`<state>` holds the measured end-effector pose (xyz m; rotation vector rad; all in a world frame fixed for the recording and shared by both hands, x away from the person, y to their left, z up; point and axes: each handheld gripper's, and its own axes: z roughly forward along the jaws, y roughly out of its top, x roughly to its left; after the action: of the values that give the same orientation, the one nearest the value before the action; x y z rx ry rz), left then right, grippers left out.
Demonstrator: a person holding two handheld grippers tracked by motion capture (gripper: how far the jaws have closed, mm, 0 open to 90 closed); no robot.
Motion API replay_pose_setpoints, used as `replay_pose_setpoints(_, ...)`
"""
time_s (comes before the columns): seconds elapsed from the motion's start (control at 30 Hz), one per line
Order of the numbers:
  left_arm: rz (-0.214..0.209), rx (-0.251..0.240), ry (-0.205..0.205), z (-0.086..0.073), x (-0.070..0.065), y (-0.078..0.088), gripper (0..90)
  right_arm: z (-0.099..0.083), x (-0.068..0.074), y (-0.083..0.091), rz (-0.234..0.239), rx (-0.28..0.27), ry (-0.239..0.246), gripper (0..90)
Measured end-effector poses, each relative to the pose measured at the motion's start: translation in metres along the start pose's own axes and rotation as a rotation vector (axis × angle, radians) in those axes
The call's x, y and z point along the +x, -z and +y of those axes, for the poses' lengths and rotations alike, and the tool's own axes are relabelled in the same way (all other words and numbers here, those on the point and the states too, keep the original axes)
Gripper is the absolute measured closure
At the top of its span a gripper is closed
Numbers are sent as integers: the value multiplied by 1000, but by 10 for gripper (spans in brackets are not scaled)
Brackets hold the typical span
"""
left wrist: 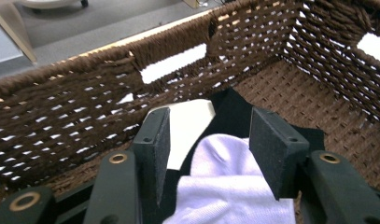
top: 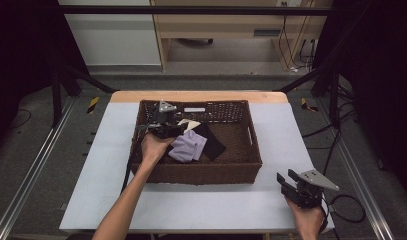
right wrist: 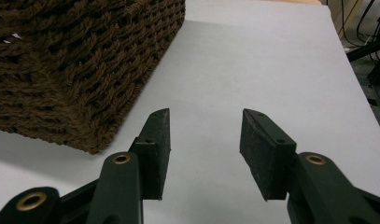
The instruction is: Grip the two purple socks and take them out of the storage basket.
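A dark brown wicker basket (top: 251,145) stands in the middle of the white table (top: 296,125). Inside it lie a pale lavender cloth (top: 188,146), a black cloth (top: 213,144) and a cream piece (top: 191,123). My left gripper (top: 166,125) is down inside the basket's left half. In the left gripper view its jaws (left wrist: 208,126) stand apart over the lavender cloth (left wrist: 225,182), with the pads clear of it; the cream piece (left wrist: 192,121) and the black cloth (left wrist: 232,109) lie beyond. My right gripper (top: 287,179) rests open and empty above the table's front right corner.
The basket's woven far wall (left wrist: 85,93) with a handle slot rises close ahead of the left jaws. In the right gripper view the basket's corner (right wrist: 75,60) sits at the left, with bare white table (right wrist: 271,60) ahead. Black frame bars and cables surround the table.
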<state>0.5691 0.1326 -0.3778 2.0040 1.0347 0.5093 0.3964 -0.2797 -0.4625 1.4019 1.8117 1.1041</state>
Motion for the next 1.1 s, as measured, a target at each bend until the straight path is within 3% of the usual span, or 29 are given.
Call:
replay_pose_setpoints(0.17, -23, 66, -21, -5, -6, -7, 456, 0, 1, -1, 0, 8, 0, 525)
replay_pose_setpoints(0.3, -31, 83, -49, -5, -10, -10, 442, 0, 0, -2, -2, 12, 4, 522)
replay_pose_setpoints(0.43, -76, 117, -52, -7, -12, -14, 410, 0, 0, -2, 0, 17, 2, 518)
replay_pose_setpoints(0.47, -76, 117, -52, -7, -12, -14, 401, 0, 0, -3, 0, 17, 2, 518)
replay_pose_setpoints(0.57, -48, 172, -114, -8, -20, -19, 378, 0, 0, -3, 0, 20, 1, 514)
replay_pose_setpoints(0.7, -33, 217, -163, -8, -27, -25, 362, 0, 0, -3, -1, 20, 3, 508)
replay_pose_setpoints(0.93, -45, 239, -178, -8, -31, -29, 330, -1, -1, -4, -3, 27, 2, 491)
replay_pose_setpoints(1.1, -32, 307, -223, -9, -37, -37, 360, -1, -1, -5, 2, 32, -6, 478)
